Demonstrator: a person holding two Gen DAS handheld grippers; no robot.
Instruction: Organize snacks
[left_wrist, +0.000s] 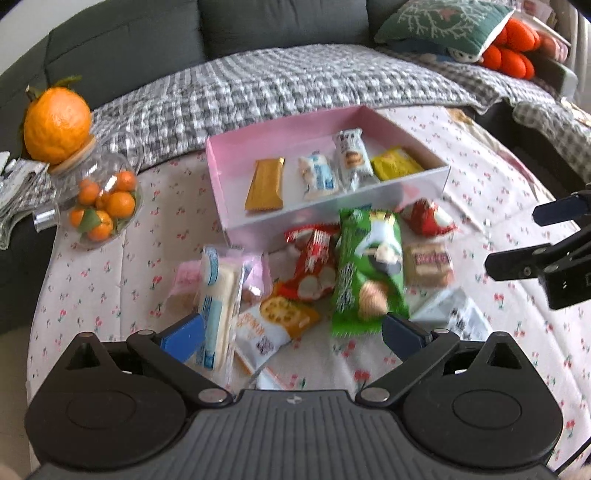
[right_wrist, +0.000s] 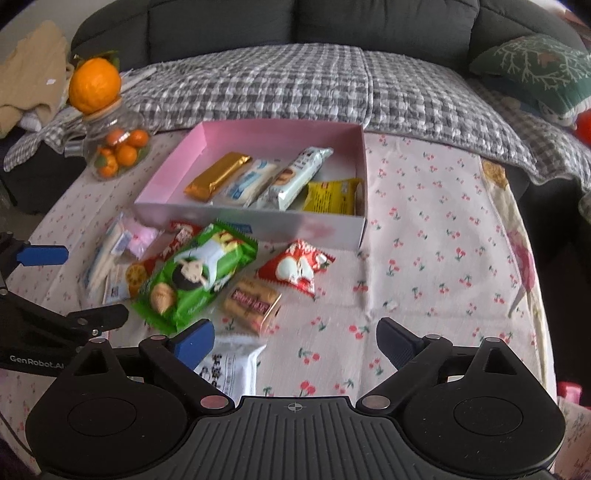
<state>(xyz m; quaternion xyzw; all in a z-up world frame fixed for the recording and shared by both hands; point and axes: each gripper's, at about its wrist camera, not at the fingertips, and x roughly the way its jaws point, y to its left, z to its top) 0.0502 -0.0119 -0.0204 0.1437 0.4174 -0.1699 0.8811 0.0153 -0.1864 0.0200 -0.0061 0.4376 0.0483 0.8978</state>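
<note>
A pink box (left_wrist: 236, 147) (right_wrist: 192, 142) on the cherry-print table holds several snacks: a gold bar (left_wrist: 265, 184) (right_wrist: 218, 175), two white-blue packs (left_wrist: 318, 176) (right_wrist: 248, 182) and a yellow pack (left_wrist: 396, 163) (right_wrist: 330, 196). Loose snacks lie in front of it: a green pack (left_wrist: 367, 269) (right_wrist: 195, 273), red packs (left_wrist: 314, 264) (right_wrist: 295, 267), a biscuit pack (left_wrist: 426, 264) (right_wrist: 253, 301), a white pack (left_wrist: 218, 295). My left gripper (left_wrist: 293, 334) is open and empty above the loose pile. My right gripper (right_wrist: 295, 341) is open and empty, right of the pile.
A glass jar of small oranges (left_wrist: 101, 206) (right_wrist: 120, 149) with a big orange (left_wrist: 55, 125) (right_wrist: 95, 86) on its lid stands at the table's left. A sofa with a checked blanket (left_wrist: 295, 81) (right_wrist: 295, 88) lies behind. A white wrapper (right_wrist: 231, 369) lies near my right gripper.
</note>
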